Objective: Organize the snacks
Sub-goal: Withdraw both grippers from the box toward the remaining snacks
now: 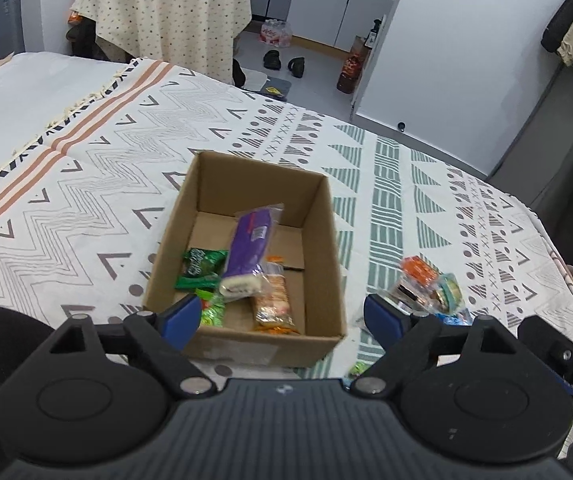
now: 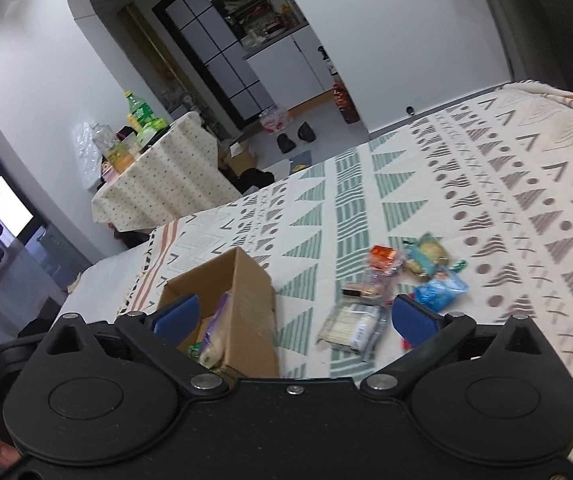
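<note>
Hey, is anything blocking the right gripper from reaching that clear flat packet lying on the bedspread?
Nothing visible. The right gripper is open, and the clear packet lies apart from the cardboard box, on the bare bedspread.

We count one cardboard box (image 1: 242, 344), five snack packets inside it, and two slippers (image 1: 284, 63) at twelve o'clock.

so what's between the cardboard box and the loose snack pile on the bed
Only bare patterned bedspread: a green-striped strip separates the cardboard box from the snack pile. The right wrist view shows it best.
</note>
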A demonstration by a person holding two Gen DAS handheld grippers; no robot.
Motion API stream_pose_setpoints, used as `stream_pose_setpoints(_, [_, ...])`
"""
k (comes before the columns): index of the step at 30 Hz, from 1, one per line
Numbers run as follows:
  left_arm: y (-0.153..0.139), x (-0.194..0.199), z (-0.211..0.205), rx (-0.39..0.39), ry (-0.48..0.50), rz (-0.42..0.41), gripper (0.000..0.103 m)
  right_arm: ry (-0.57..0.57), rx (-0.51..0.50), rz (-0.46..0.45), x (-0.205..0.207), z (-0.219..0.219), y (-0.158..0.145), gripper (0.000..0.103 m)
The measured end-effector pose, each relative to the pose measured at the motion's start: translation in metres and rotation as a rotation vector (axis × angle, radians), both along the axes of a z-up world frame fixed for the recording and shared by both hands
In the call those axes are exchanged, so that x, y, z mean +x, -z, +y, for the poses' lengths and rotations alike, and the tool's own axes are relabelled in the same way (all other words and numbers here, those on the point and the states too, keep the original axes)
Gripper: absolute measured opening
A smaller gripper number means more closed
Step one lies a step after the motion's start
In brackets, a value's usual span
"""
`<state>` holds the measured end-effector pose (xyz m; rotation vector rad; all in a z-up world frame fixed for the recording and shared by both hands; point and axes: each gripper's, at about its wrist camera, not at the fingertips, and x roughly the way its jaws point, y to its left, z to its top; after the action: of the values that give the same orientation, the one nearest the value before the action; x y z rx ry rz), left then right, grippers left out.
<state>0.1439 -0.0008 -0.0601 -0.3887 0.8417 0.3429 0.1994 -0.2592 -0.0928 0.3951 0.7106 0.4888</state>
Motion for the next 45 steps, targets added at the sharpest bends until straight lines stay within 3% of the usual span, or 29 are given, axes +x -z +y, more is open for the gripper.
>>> stream_pose_setpoints(16, [-0.002,-0.005,-0.053,0.010,0.088,-0.007,0.088,0.064,-0.038,0.008,-0.024,-0.049,-0.005,0.103])
stream_pose_setpoints(25, [0.004,-0.003,-0.074,-0.003,0.105,-0.003,0.088,0.098,-0.009,0.104,-0.021,-0.072,0.005,0.103])
stream_pose_setpoints(32, [0.019,0.000,-0.081,-0.017,0.097,0.016,0.087,0.118,-0.016,0.159,-0.018,-0.080,0.015,0.103])
stream_pose_setpoints(37, [0.031,0.003,-0.080,-0.042,0.092,0.032,0.085,0.136,0.042,0.206,-0.012,-0.087,0.027,0.103])
stream_pose_setpoints(45, [0.060,0.012,-0.081,-0.082,0.079,0.071,0.077,0.125,0.062,0.271,0.005,-0.080,0.043,0.092])
